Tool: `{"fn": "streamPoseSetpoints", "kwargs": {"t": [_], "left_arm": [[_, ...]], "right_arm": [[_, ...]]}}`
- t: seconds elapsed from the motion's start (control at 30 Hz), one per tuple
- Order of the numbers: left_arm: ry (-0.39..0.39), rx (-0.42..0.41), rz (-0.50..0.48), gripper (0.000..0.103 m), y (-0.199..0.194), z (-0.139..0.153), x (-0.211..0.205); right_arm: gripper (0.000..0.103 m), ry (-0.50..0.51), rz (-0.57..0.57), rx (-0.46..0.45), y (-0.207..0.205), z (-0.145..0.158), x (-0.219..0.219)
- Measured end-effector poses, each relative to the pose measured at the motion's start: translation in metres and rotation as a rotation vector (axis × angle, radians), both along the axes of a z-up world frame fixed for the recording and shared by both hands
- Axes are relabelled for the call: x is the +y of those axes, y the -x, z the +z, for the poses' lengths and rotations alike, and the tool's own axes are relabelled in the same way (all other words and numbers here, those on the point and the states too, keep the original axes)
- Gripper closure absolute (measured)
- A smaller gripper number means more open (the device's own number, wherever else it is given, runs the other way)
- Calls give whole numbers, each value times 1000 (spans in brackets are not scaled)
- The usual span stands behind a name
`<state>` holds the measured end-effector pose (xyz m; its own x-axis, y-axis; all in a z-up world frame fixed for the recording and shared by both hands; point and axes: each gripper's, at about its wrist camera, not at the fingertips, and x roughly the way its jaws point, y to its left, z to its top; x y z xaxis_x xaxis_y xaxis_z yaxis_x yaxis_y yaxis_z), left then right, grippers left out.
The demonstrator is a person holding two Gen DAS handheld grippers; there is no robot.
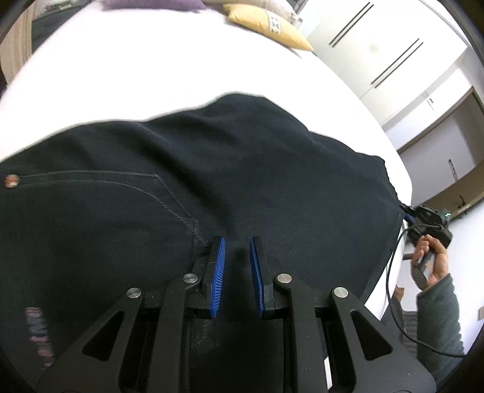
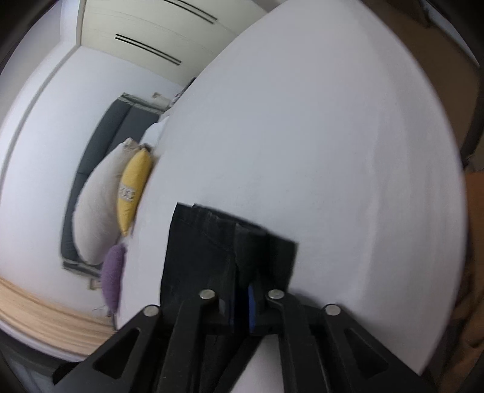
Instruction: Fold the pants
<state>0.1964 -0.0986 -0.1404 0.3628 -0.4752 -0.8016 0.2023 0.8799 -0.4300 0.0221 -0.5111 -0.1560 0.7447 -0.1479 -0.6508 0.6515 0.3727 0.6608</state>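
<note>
Dark navy pants [image 1: 181, 187] lie spread on a white bed [image 1: 151, 69], pocket seam and rivet at the left. My left gripper [image 1: 237, 241] hovers just over the pants near the pocket seam, its blue-padded jaws slightly apart with nothing between them. My right gripper [image 2: 242, 290] is shut on the hem end of the pants [image 2: 211, 241], held over the white bed [image 2: 332, 151]. In the left wrist view the right gripper [image 1: 429, 223] shows at the pants' far right end, in a hand.
A yellow pillow [image 1: 269, 24] and a purple pillow [image 1: 151, 3] lie at the head of the bed. They also show in the right wrist view, the yellow one [image 2: 133, 187] beside a beige pillow [image 2: 96, 205]. White wardrobe doors [image 1: 393, 45] stand beyond the bed edge.
</note>
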Motion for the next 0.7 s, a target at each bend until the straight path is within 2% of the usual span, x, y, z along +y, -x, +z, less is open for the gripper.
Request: {"fn": "streamPoseSetpoints", "kwargs": {"t": [0.1, 0.13, 0.17, 0.27, 0.33, 0.43, 0.47, 0.5, 0.57, 0.67, 0.7], "left_arm": [[5, -21, 40, 87, -2, 7, 14], [4, -19, 49, 87, -3, 7, 17], [-3, -18, 64, 87, -6, 6, 22], [3, -4, 81, 87, -10, 1, 31], [16, -2, 86, 87, -10, -1, 34], [20, -4, 86, 87, -8, -3, 40], [25, -4, 87, 87, -7, -4, 43], [27, -3, 93, 87, -6, -4, 48], [34, -3, 111, 87, -7, -5, 52], [36, -15, 145, 87, -3, -4, 72], [37, -23, 155, 87, -1, -4, 78]], "right_arm": [[85, 131, -68, 78, 7, 35, 10], [85, 149, -58, 65, 6, 43, 14], [85, 161, -19, 34, 1, 51, 20], [85, 178, 217, -76, -33, 67, 55], [85, 120, 333, -108, -52, 55, 67], [85, 18, 420, 7, -72, 11, 68], [90, 13, 419, 54, -75, -2, 65], [103, 9, 405, 78, -72, -14, 57], [103, -22, 322, 26, -54, -21, 29], [103, 63, 165, 133, -36, -2, 8], [97, 103, 155, 158, -37, 11, 9]]}}
